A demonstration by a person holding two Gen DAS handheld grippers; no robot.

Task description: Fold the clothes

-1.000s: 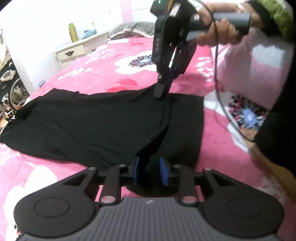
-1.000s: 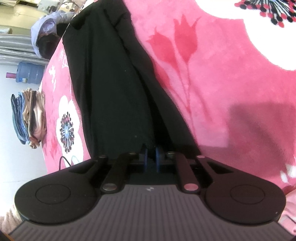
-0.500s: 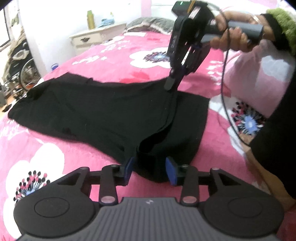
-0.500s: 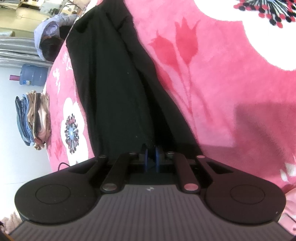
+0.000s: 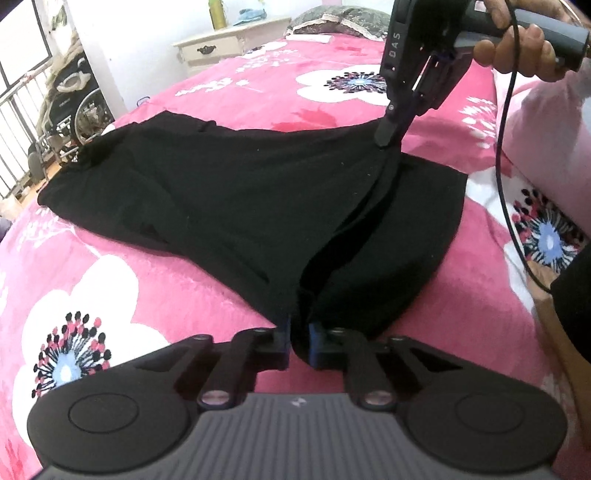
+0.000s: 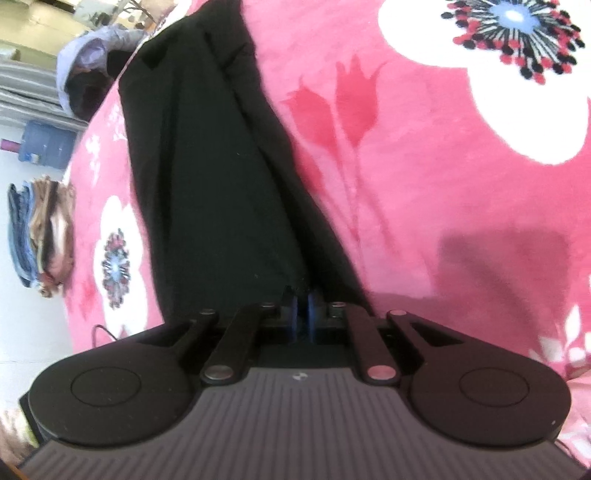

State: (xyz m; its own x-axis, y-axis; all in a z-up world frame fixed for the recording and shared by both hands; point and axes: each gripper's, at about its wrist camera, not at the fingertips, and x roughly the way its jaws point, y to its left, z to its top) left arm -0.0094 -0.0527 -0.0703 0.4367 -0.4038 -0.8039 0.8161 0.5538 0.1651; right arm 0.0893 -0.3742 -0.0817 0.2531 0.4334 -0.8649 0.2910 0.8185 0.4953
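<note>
A black garment lies spread on a pink flowered bedspread. My left gripper is shut on the garment's near edge, cloth bunched between its blue pads. In the left wrist view my right gripper pinches the far edge and holds it lifted, so a taut fold line runs between the two grips over a lower layer. In the right wrist view the right gripper is shut on the black garment, which stretches away across the bedspread.
A white bedside cabinet and a dark pillow stand beyond the bed. A wheelchair is at the left. A cable hangs from the right gripper. A stack of folded clothes and a water jug are off the bed.
My left gripper opened briefly, then shut on the garment's near edge. Both grippers have lifted their edges and moved left across the garment.
</note>
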